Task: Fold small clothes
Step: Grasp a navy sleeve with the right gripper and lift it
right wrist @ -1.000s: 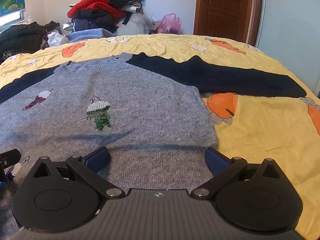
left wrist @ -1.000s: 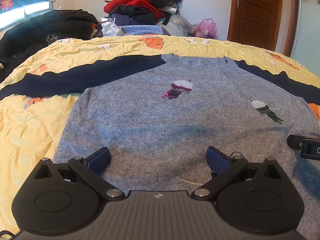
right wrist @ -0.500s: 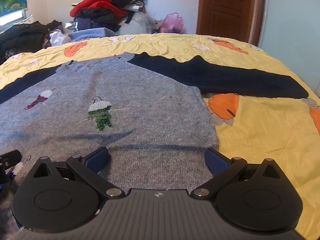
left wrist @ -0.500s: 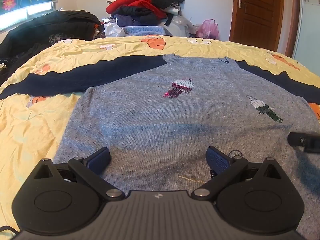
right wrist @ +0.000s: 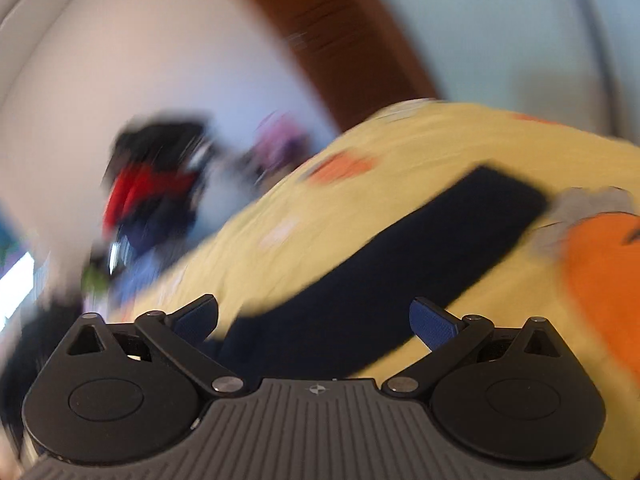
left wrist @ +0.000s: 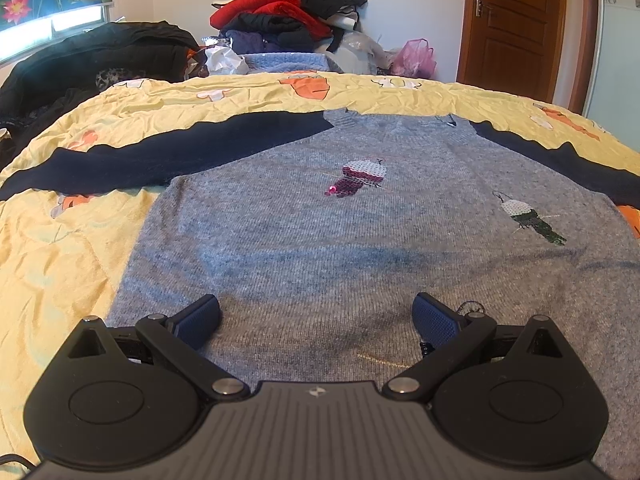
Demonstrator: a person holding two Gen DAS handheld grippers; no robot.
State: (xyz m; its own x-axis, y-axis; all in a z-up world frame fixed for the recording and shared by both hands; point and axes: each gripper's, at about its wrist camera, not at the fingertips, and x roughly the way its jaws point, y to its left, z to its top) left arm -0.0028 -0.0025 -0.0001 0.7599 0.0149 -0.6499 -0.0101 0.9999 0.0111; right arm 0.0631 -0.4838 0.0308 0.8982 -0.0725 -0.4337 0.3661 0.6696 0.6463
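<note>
A grey knit sweater (left wrist: 320, 248) with navy sleeves lies flat, front up, on a yellow bedspread (left wrist: 60, 248). Its left sleeve (left wrist: 168, 152) stretches out to the left. My left gripper (left wrist: 316, 316) is open and empty, just above the sweater's bottom hem. My right gripper (right wrist: 314, 320) is open and empty, tilted, over the sweater's right navy sleeve (right wrist: 400, 256), which runs diagonally across the bedspread (right wrist: 360, 144). The right wrist view is heavily blurred.
A heap of red and dark clothes (left wrist: 288, 12) sits beyond the bed's far edge, with a pink bag (left wrist: 414, 58) and a wooden door (left wrist: 516, 28) to the right. A black jacket (left wrist: 100, 56) lies at the far left.
My right gripper has swung fast to the right and tilted, from the sweater's hem to over the right sleeve. It has left the left wrist view. My left gripper has hardly moved.
</note>
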